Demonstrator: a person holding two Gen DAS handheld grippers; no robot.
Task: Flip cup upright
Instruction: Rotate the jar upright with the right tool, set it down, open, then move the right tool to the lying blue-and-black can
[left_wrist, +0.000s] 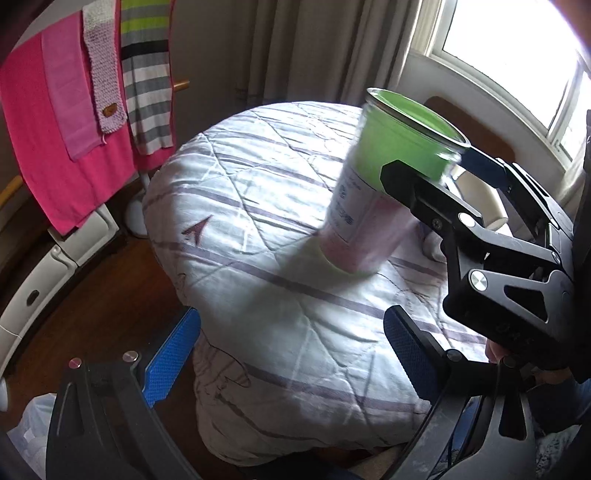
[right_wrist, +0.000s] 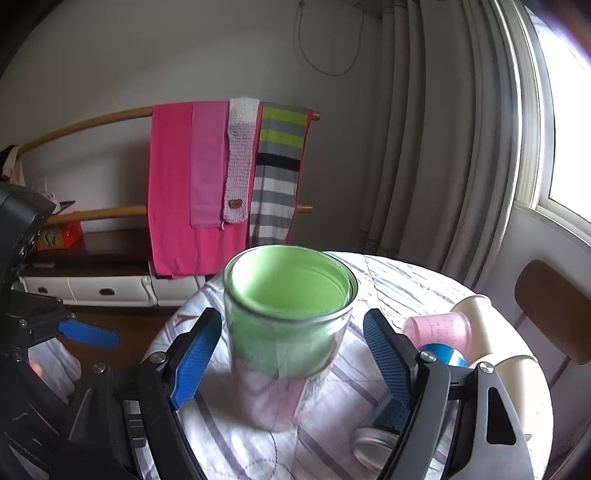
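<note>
A clear cup with a green and pink lining (right_wrist: 288, 339) stands mouth up on the quilt-covered round table (right_wrist: 399, 280), slightly tilted and blurred. My right gripper (right_wrist: 291, 365) is open, its blue pads (right_wrist: 192, 365) on either side of the cup with a gap on both sides. In the left wrist view the cup (left_wrist: 384, 184) is at upper right with the right gripper's black fingers (left_wrist: 402, 181) around it. My left gripper (left_wrist: 291, 358) is open and empty, low over the table's near edge, well away from the cup.
Several small cups, pink (right_wrist: 439, 328), cream (right_wrist: 476, 317) and blue (right_wrist: 443, 354), lie at the table's right, and a metal lid (right_wrist: 373, 443) near the front. A wooden chair (right_wrist: 554, 306) stands at the right. A rack of hanging cloths (right_wrist: 207, 184) and a white cabinet (right_wrist: 92, 288) are behind.
</note>
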